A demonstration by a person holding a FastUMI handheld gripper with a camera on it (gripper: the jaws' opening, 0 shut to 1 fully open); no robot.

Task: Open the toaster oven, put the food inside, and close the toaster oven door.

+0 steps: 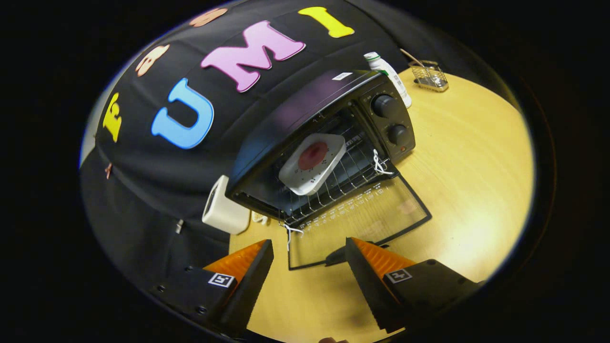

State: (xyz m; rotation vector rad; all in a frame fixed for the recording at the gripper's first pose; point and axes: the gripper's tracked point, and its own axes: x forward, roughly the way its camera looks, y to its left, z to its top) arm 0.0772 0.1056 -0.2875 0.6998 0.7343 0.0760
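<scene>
Jaws stand wide apart and hold nothing, the gripper (310, 267) hovering over the wooden table (472, 181); the handle of the toaster oven's open glass door (362, 216) lies just ahead at 12 o'clock, near the right finger's tip. Beyond the flat-lying door, the black toaster oven (314, 138) gapes open, a white plate (312, 164) carrying a reddish round of food sitting on its wire rack; a white bottle (388, 76) and a small wire basket (430, 76) stand past the oven at about 1 o'clock, and a white box-shaped object (224, 207) sits beside it at 10 o'clock.
</scene>
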